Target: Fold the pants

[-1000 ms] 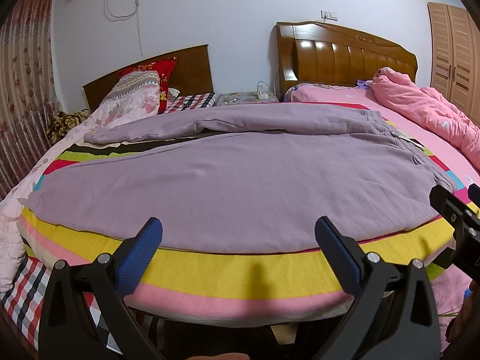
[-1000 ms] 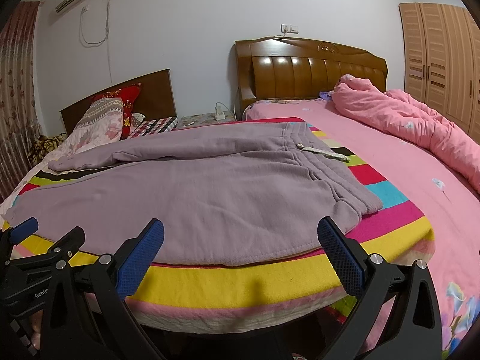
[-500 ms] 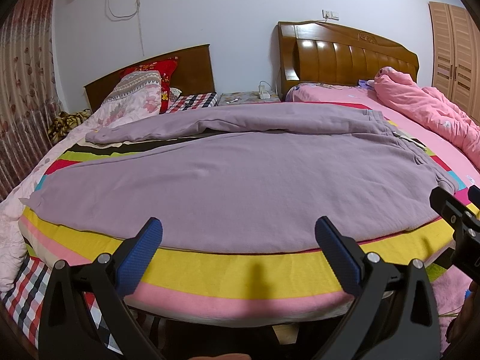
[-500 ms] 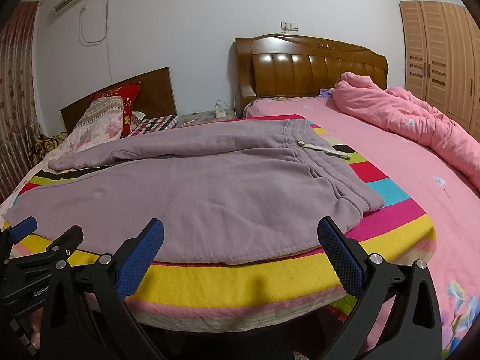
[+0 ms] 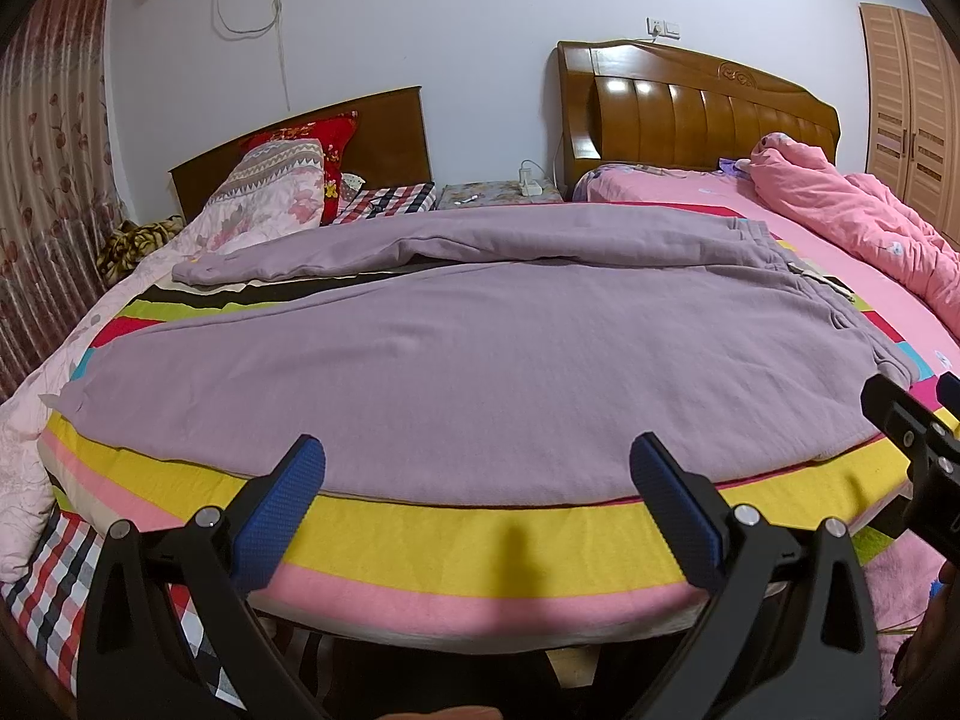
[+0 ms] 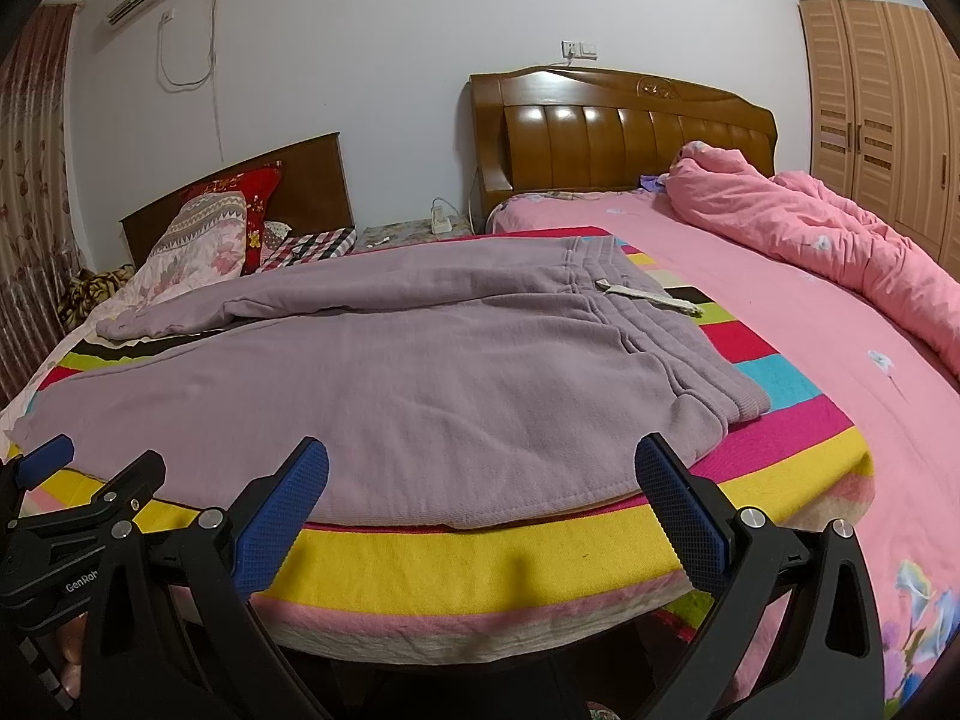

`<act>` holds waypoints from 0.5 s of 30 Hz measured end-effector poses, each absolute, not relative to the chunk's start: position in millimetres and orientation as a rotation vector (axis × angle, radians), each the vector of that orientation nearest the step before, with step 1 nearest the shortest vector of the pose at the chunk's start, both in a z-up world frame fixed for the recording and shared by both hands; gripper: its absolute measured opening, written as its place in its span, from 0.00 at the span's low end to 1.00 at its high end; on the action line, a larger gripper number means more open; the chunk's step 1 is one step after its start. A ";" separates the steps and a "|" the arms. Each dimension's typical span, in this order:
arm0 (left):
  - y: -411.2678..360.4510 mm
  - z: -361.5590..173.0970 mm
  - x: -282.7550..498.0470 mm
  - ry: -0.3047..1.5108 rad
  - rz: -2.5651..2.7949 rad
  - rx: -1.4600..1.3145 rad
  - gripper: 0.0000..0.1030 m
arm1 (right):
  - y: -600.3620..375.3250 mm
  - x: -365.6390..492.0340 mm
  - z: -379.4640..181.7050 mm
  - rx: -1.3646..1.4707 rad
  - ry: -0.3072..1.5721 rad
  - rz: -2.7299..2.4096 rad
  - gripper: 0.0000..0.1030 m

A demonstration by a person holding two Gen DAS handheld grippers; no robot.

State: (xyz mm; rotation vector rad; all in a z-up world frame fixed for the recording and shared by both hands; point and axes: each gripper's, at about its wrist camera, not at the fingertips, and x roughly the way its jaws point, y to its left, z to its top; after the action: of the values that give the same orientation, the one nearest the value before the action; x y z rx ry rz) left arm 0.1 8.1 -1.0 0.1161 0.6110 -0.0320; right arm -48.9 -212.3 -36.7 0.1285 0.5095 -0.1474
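Mauve pants lie spread flat on a striped blanket on the bed, legs to the left, waistband to the right. The far leg lies apart behind the near one. My left gripper is open and empty, just short of the pants' near edge. My right gripper is open and empty, near the pants' hip edge. Each gripper shows at the edge of the other's view: the right one, the left one.
A crumpled pink quilt lies on the pink bed at the right. Pillows and two wooden headboards stand at the back. A wardrobe is at the far right. A checked sheet hangs at the lower left.
Both views have shifted slightly, the grippers rising a little. Both grippers stay open and the pants have not moved.
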 end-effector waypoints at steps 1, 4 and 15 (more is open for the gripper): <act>8.5 -1.0 0.0 0.611 -0.032 0.116 0.99 | -212.3 -48.9 -37.2 0.129 0.510 -0.147 0.96; 9.5 -1.1 0.0 0.611 -0.031 0.115 0.99 | -212.3 -48.8 -37.2 0.129 0.510 -0.148 0.96; 9.5 -0.9 0.3 0.612 -0.031 0.116 0.99 | -211.6 -48.4 -39.4 0.133 0.516 -0.145 0.96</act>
State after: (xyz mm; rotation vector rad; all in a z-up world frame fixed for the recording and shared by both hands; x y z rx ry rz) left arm 0.3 9.5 -0.9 0.1161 0.6118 -0.0313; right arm -48.4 -211.6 -39.4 0.1327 0.5157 -0.1448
